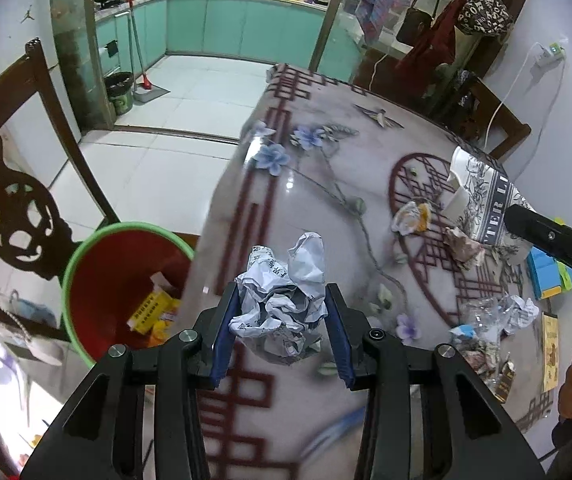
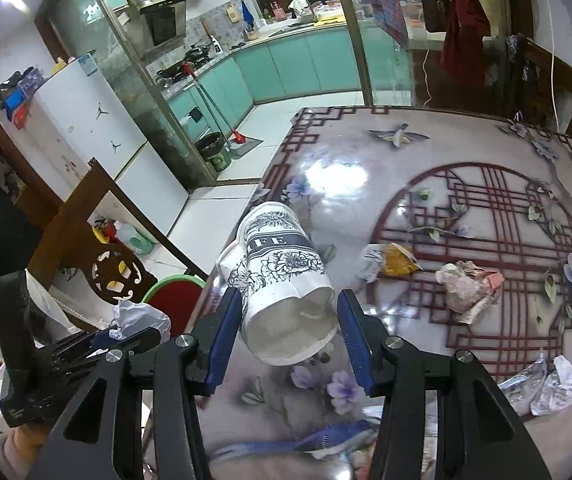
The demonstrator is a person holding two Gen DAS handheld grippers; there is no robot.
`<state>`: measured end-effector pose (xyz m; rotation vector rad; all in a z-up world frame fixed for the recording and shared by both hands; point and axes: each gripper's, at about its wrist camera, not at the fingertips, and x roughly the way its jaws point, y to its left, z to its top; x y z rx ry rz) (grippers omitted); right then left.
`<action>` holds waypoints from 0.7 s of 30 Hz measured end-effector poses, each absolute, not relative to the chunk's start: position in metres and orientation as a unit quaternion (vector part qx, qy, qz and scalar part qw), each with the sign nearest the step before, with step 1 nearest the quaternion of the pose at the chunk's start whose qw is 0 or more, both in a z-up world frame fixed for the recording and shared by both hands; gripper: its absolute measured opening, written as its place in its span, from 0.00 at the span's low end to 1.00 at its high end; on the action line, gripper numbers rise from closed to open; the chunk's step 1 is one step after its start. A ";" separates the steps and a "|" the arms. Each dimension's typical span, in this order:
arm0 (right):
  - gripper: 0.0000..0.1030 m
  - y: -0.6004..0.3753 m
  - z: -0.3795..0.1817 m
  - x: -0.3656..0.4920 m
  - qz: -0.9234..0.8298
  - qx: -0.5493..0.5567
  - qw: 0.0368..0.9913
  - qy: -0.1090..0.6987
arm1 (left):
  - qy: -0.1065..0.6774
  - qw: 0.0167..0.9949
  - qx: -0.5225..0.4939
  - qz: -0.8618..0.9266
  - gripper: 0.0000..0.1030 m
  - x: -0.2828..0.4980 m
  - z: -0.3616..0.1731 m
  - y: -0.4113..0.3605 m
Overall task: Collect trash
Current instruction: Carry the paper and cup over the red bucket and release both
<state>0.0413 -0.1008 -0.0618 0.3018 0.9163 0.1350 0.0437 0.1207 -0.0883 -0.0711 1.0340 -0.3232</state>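
My left gripper [image 1: 282, 312] is shut on a crumpled ball of printed white paper [image 1: 282, 292], held above the table's left edge. A red bin with a green rim [image 1: 122, 280] stands on the floor just left of it, with yellow packaging inside. My right gripper [image 2: 290, 320] is shut on a crushed white paper cup with black flower print [image 2: 282, 276], lifted over the table. The cup also shows in the left wrist view [image 1: 482, 196]. The bin's rim shows in the right wrist view [image 2: 174, 292]. The left gripper and its paper show there too [image 2: 138, 320].
The patterned glossy table [image 1: 306, 184] holds more trash: a yellow-and-white wrapper [image 2: 390, 260], a pinkish crumpled wad [image 2: 470, 284], clear plastic and white paper [image 2: 554, 384]. A dark carved wooden chair [image 1: 18, 200] stands left of the bin. Blue and yellow boxes [image 1: 546, 276] lie at the right.
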 end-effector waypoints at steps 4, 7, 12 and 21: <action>0.46 -0.082 -0.063 0.053 0.067 0.143 0.883 0.443 | 0.492 0.857 -0.035 -0.149 0.38 0.054 -0.092 0.139; 0.46 -0.067 -0.065 0.061 0.073 0.142 0.880 0.447 | 0.493 0.857 -0.038 -0.142 0.38 0.060 -0.096 0.152; 0.46 -0.036 -0.069 0.078 0.094 0.134 0.875 0.456 | 0.498 0.858 -0.043 -0.119 0.38 0.071 -0.103 0.177; 0.46 0.018 -0.077 0.102 0.132 0.115 0.866 0.469 | 0.509 0.857 -0.048 -0.069 0.38 0.086 -0.118 0.225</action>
